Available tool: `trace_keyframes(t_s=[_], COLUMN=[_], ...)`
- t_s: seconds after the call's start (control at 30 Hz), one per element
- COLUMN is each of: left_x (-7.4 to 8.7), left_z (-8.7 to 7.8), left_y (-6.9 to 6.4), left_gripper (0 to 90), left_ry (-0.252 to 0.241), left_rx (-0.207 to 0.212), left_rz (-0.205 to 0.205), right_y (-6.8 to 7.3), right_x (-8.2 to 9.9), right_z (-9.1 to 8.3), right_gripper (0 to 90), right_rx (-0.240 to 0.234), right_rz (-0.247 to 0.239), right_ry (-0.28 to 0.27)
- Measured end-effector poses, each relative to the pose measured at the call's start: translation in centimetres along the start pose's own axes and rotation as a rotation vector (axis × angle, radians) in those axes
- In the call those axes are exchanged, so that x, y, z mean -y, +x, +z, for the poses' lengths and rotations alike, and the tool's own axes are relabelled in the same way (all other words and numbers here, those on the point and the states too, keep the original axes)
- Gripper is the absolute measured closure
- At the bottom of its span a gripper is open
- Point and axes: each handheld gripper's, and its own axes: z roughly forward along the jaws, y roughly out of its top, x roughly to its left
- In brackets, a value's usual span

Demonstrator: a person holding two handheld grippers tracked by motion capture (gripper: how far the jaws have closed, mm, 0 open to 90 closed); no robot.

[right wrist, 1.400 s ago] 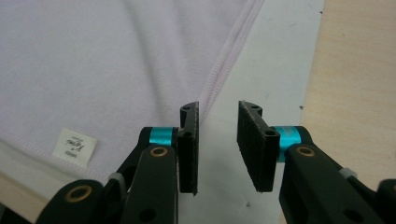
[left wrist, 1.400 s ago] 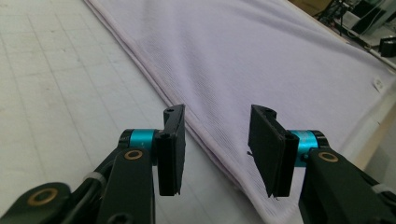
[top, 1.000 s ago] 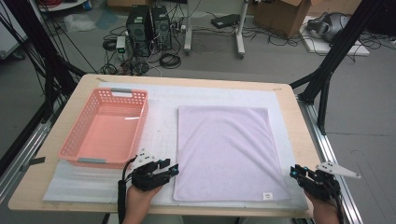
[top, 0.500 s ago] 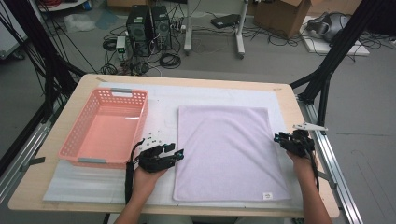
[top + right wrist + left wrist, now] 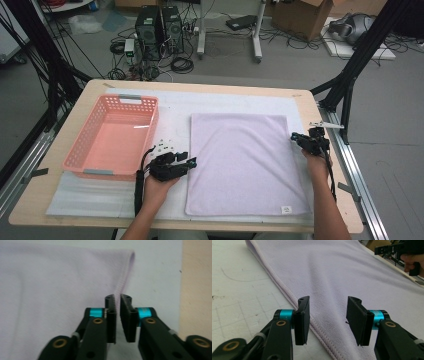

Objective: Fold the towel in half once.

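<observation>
Pink plastic basket (image 5: 112,135) sits beside the lilac towel (image 5: 245,160).

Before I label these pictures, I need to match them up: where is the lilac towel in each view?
High view: the lilac towel lies flat right of centre, between the grippers.
Left gripper view: it runs from the top down to the lower right, under the jaws.
Right gripper view: it covers the left and centre.
Shared landmark: the towel's stitched hem.
</observation>
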Motion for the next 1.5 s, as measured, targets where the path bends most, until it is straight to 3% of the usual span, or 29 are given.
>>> trace_keyframes(t_s=[0.07, 0.13, 0.23, 0.33, 0.4, 0.43, 0.5, 0.63, 0.73, 0.83, 0.9, 0.93, 0.97, 1.03, 1.1, 1.17, 1.2, 1.27, 1.33, 1.37, 1.43, 1.5], left_x=[0.0, 0.0, 0.0, 0.0, 0.0, 0.0, 0.0, -0.3, -1.1, -1.2, -1.1, -1.2, -1.3, -1.5, -1.6, -1.7, -1.8, -2.0, -1.9, -1.9, -1.8, -1.6], left_z=[0.0, 0.0, 0.0, 0.0, 0.0, 0.0, 0.1, 0.5, 1.5, 2.5, 3.1, 3.1, 3.4, 3.8, 4.0, 4.0, 4.1, 4.2, 4.0, 3.8, 3.3, 2.8], left_y=[0.0, 0.1, 0.1, 0.1, 0.1, 0.1, 0.1, 0.3, 0.6, 1.0, 1.5, 1.6, 1.7, 1.2, 0.9, 1.3, 1.2, 1.1, 1.5, 1.7, 2.0, 1.8], left_gripper=[53.6, 53.5, 53.5, 53.3, 52.9, 52.9, 52.9, 54.6, 52.6, 50.7, 50.6, 51.2, 53.3, 56.4, 65.5, 78.8, 85.1, 86.7, 83.5, 74.4, 63.7, 54.2], left_ry=[-0.003, -0.003, -0.003, -0.006, -0.007, -0.006, -0.010, -0.035, 0.027, 0.031, 0.067, 0.077, 0.102, 0.132, 0.153, 0.149, 0.148, 0.143, 0.141, 0.140, 0.111, 0.051], left_rx=[-0.001, -0.004, -0.003, -0.006, -0.011, -0.010, -0.011, -0.049, -0.096, -0.149, -0.193, -0.193, -0.182, -0.200, -0.250, -0.225, -0.239, -0.263, -0.266, -0.270, -0.223, -0.154], left_rz=[0.000, -0.001, -0.003, -0.007, -0.005, -0.005, -0.004, -0.018, -0.020, -0.040, -0.086, -0.104, -0.107, -0.051, 0.012, -0.028, -0.027, -0.012, -0.014, -0.025, -0.019, 0.000], right_y=[0.3, 0.4, 0.3, 0.3, 0.1, 0.1, 0.3, 0.4, 0.7, 1.2, 1.7, 1.9, 2.1, 2.5, 2.8, 2.9, 2.9, 2.9, 2.8, 2.8, 2.7, 2.8], right_x=[-0.3, -0.3, -0.2, -0.3, -0.1, -0.1, -0.2, -0.2, 0.7, 2.4, 3.7, 4.2, 4.6, 5.0, 5.4, 5.6, 5.6, 5.8, 6.1, 6.2, 6.4, 6.5], right_z=[0.3, 1.0, 1.4, 1.1, 1.2, 1.3, 1.1, -0.9, -2.6, -4.4, -5.5, -5.8, -6.2, -6.7, -7.1, -7.4, -7.6, -8.1, -8.6, -8.8, -9.3, -9.7], right_gripper=[74.8, 75.1, 87.8, 88.8, 88.4, 85.7, 70.4, 66.3, 62.8, 60.1, 59.9, 59.6, 59.5, 59.4, 59.4, 59.3, 59.1, 58.9, 58.9, 58.4, 55.9, 51.8], right_rx=[-0.003, 0.000, -0.009, 0.105, 0.129, 0.125, 0.118, 0.079, 0.030, -0.014, -0.038, -0.046, -0.053, -0.068, -0.063, -0.070, -0.067, -0.062, -0.060, -0.057, -0.059, -0.058], right_rz=[-0.028, -0.047, -0.051, -0.067, -0.039, -0.030, -0.027, -0.044, -0.054, -0.066, -0.075, -0.090, -0.096, -0.100, -0.120, -0.115, -0.115, -0.115, -0.108, -0.106, -0.098, -0.103], right_ry=[0.015, 0.054, 0.059, 0.050, 0.056, 0.054, 0.046, 0.006, 0.002, 0.003, 0.011, 0.020, 0.035, 0.046, 0.050, 0.045, 0.044, 0.034, 0.025, 0.020, 0.004, -0.018])
